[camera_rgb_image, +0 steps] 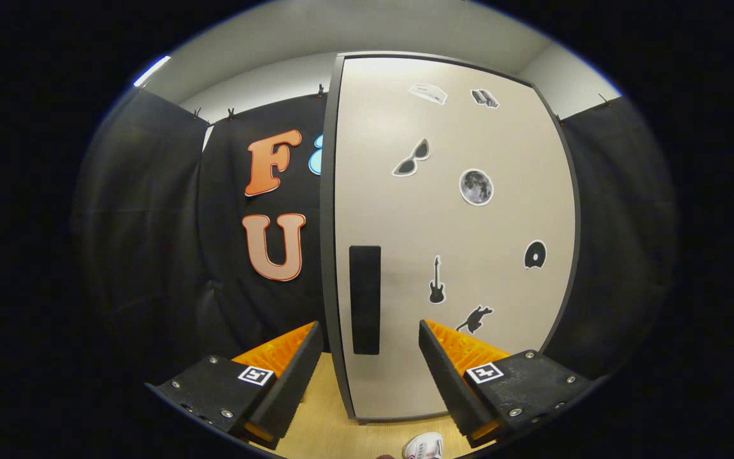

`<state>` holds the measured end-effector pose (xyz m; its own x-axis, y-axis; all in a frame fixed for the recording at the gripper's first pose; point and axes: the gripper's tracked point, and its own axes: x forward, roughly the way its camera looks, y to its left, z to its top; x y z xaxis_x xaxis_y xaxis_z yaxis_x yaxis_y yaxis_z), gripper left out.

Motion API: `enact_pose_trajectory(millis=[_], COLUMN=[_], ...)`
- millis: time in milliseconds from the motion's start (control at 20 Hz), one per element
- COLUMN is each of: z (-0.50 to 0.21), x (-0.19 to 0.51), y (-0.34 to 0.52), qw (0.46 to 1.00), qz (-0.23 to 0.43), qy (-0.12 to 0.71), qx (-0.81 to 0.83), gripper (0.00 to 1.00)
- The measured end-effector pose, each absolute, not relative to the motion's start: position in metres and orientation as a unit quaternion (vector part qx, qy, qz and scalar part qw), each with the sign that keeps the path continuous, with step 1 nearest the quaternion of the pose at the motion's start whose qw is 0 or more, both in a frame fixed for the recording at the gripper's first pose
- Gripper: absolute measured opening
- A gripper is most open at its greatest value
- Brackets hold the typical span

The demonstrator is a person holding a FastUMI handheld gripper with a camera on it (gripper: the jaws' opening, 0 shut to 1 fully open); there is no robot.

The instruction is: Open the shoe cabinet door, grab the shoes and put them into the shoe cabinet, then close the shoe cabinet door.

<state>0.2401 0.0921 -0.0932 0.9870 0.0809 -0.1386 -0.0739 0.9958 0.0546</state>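
Jaws of the gripper (367, 376) stand wide open and hold nothing. Just ahead of them, seen through the gap between them, is the shoe cabinet door (450, 242), which is closed and upright. Its dark vertical handle (365, 299) sits between the two jaws, a little nearer to the left one. Several stickers (476, 187) are on the door, beyond the right jaw. Below the jaws, on the wooden floor (322, 427), lies a white shoe (423, 446), near the right jaw.
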Motion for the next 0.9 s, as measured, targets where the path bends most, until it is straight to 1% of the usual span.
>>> enact_pose_trajectory(millis=[300, 550, 650, 700, 750, 800, 850, 900], z=[-0.100, -0.107, -0.109, -0.108, -0.106, -0.105, -0.105, -0.105], x=[0.278, 0.296, 0.298, 0.298, 0.298, 0.299, 0.299, 0.299], y=[0.097, 0.103, 0.101, 0.103, 0.104, 0.103, 0.103, 0.103], qw=[0.997, 0.997, 0.997, 0.997, 0.998, 0.998, 0.998, 0.998], qz=[0.030, 0.030, 0.024, 0.025, 0.027, 0.023, 0.025, 0.026], qy=[0.068, 0.070, 0.070, 0.066, 0.062, 0.059, 0.059, 0.060], qx=[0.026, 0.022, 0.014, 0.013, 0.014, 0.016, 0.020, 0.025], gripper=[0.94, 0.94, 0.89, 0.81, 0.77, 0.68, 0.63, 0.50])
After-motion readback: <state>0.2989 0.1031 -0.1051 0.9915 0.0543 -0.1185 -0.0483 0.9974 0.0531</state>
